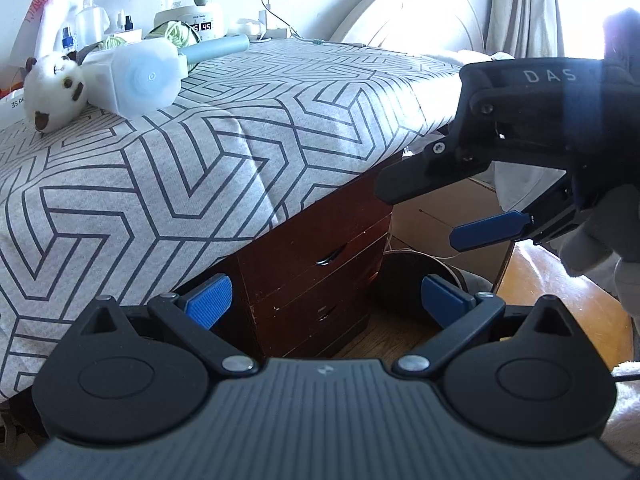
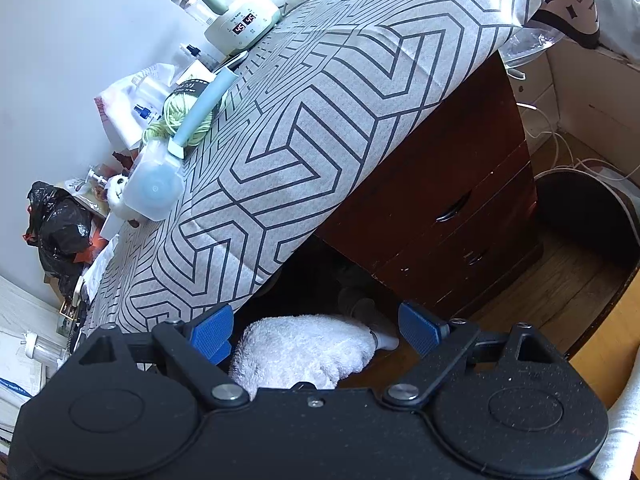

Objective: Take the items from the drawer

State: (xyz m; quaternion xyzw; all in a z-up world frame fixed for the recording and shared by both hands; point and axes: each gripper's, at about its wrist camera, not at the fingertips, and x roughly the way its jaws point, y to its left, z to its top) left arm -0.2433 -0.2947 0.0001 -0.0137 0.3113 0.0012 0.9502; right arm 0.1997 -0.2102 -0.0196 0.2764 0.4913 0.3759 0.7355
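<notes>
A dark red wooden drawer unit [image 1: 320,248] stands under the patterned tablecloth, its drawers shut. The upper drawer has a curved handle [image 1: 331,257], the lower a small one [image 1: 326,312]. The unit also shows in the right wrist view [image 2: 460,200], with the upper handle [image 2: 454,208]. My left gripper [image 1: 326,300] is open and empty, in front of the drawers. My right gripper [image 2: 316,330] is open and empty; it appears in the left wrist view [image 1: 436,212] at the right, close to the unit's top corner.
The grey geometric tablecloth [image 1: 180,152] covers the desk, carrying a plush toy [image 1: 54,88], a translucent handheld device [image 1: 140,74], yarn and a kettle base [image 1: 188,20]. A cardboard box [image 1: 444,216] and a dark round bin [image 2: 588,212] sit right of the drawers. A white fluffy slipper [image 2: 304,352] lies below.
</notes>
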